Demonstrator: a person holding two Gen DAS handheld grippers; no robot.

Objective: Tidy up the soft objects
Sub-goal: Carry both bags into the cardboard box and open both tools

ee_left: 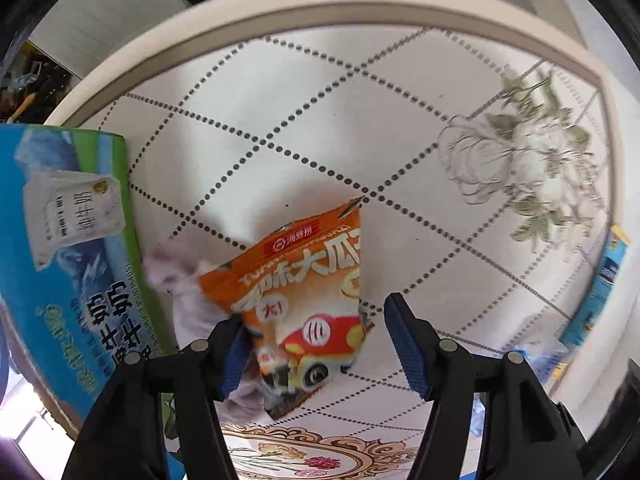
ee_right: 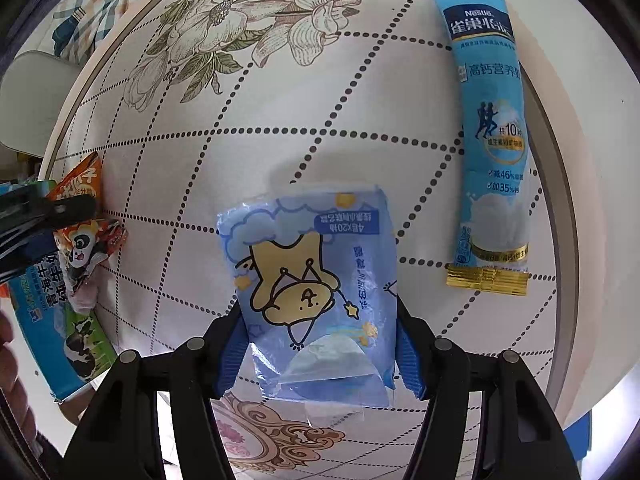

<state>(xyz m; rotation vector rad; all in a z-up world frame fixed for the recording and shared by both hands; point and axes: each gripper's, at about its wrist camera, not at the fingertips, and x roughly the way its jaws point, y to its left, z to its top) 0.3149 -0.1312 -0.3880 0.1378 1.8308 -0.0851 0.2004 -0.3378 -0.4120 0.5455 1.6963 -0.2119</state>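
Observation:
In the left wrist view my left gripper (ee_left: 316,344) is open. An orange snack bag (ee_left: 308,296) lies between its fingers on the round table (ee_left: 280,128), partly over a pale lilac cloth (ee_left: 180,276). In the right wrist view my right gripper (ee_right: 320,348) is shut on a blue tissue pack (ee_right: 312,284) with a yellow cartoon bear. The orange snack bag (ee_right: 86,220) and the left gripper's black finger (ee_right: 48,212) show at the far left of that view.
A blue and green milk carton box (ee_left: 72,248) stands left of the snack bag, and shows in the right wrist view (ee_right: 52,320). A long blue Nestle milk powder sachet (ee_right: 490,132) lies near the table's right rim. The tablecloth has dotted diamonds and flower prints.

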